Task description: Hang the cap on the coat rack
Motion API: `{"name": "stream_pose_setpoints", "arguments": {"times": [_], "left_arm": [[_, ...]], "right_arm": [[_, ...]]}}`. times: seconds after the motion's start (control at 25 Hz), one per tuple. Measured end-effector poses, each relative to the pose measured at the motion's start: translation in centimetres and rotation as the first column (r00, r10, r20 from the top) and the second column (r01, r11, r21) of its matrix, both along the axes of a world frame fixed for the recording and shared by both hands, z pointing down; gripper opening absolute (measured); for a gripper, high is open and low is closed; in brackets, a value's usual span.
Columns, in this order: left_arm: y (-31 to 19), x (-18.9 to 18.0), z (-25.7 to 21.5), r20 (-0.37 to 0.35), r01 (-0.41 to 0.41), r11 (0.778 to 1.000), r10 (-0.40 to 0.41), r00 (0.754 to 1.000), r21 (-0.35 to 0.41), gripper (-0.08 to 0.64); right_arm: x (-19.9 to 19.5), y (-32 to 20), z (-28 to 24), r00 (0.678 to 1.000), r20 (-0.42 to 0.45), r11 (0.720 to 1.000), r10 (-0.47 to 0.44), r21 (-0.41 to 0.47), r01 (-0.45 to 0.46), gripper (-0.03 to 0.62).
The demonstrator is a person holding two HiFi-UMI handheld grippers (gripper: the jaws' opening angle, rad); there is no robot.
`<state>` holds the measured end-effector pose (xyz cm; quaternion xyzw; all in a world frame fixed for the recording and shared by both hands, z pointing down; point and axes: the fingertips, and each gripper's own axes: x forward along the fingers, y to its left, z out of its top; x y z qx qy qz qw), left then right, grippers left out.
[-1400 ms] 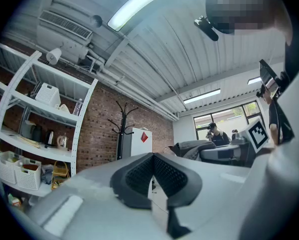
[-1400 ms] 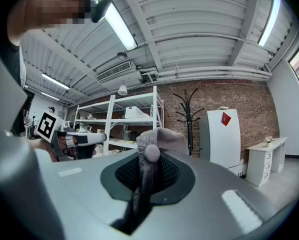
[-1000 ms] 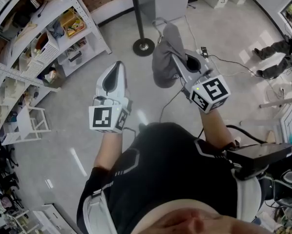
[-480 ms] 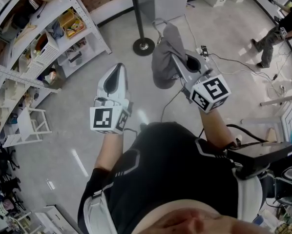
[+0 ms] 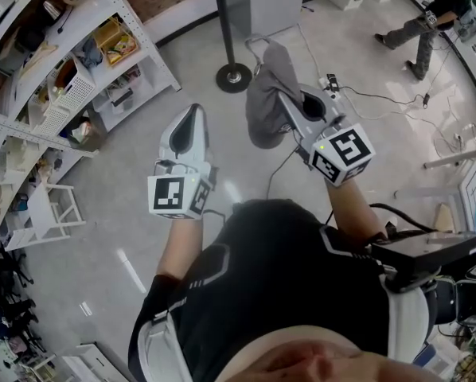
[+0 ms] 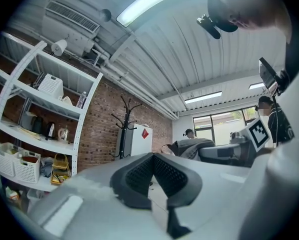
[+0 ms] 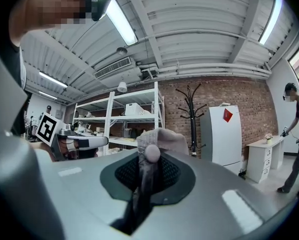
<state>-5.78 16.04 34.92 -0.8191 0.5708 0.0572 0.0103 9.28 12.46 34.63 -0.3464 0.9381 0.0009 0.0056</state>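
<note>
The right gripper was clamped narrowly on the grey cap. A fold was pinched between its jaws and the crown bulged just past the tips, above the floor. Beside it, the left gripper was closed and empty. Well beyond, the rack stood by the brick wall.

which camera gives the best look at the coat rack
The right gripper view: the coat rack stands against the brick wall, hooks and pole well lit, just right of the held cap. The left gripper view shows it too, but darker. The head view shows only its pole and round base.
</note>
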Motion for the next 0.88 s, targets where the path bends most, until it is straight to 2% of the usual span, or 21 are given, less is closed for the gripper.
{"name": "stream_pose_setpoints", "arguments": {"times": [0.52, 0.88], "left_arm": [[-0.5, -5.0, 1.5, -0.006, -0.071, 0.997, 0.071, 0.997, 0.012, -0.011], [-2.7, -4.1, 1.3, -0.006, -0.091, 0.996, 0.091, 0.996, 0.011, -0.011]], "right_arm": [[-4.6, 0.3, 1.3, 0.997, -0.016, 0.997, 0.08, 0.004, -0.08, 0.034], [-4.0, -2.4, 1.3, 0.995, -0.002, 0.995, 0.102, -0.012, -0.102, 0.034]]}}
